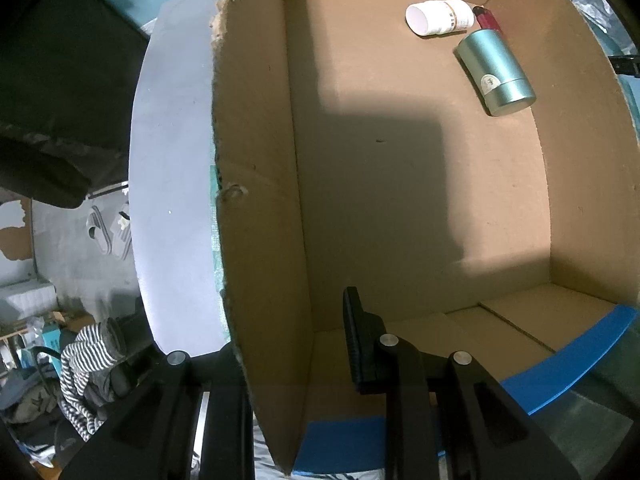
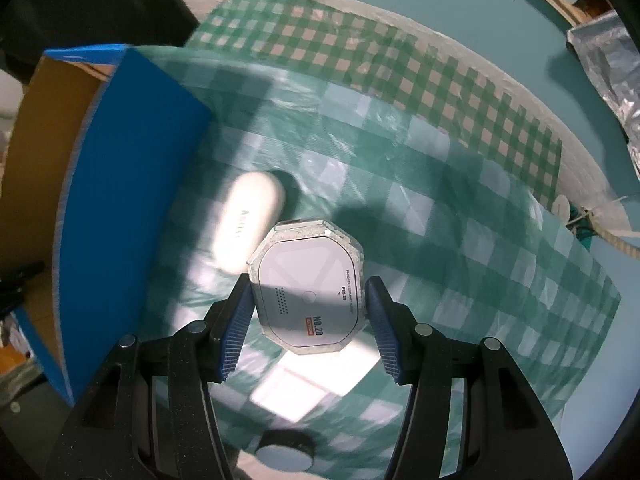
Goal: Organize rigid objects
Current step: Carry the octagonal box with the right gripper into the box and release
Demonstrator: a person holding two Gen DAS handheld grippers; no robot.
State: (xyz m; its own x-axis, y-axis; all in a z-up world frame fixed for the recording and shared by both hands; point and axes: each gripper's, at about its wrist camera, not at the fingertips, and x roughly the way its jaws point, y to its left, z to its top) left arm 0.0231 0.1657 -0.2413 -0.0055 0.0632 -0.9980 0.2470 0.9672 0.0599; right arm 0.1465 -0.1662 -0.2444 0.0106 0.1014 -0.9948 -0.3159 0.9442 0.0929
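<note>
your right gripper (image 2: 307, 304) clamps its blue pads on an octagonal grey-white case (image 2: 307, 290), lifted over the green checked tablecloth (image 2: 460, 240). your left gripper (image 1: 288, 344) pinches the brown cardboard box (image 1: 256, 200) wall; inside lie a teal metal canister (image 1: 495, 72) and a white bottle (image 1: 439, 17).

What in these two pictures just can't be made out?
- Left wrist view: the red lighter is mostly hidden behind the white bottle and teal canister.
- Left tool: one finger is behind the cardboard box wall.
- Right wrist view: the white oblong object is blurred, lettering unreadable.
- Octagonal device in the right tool: small print illegible.
</note>
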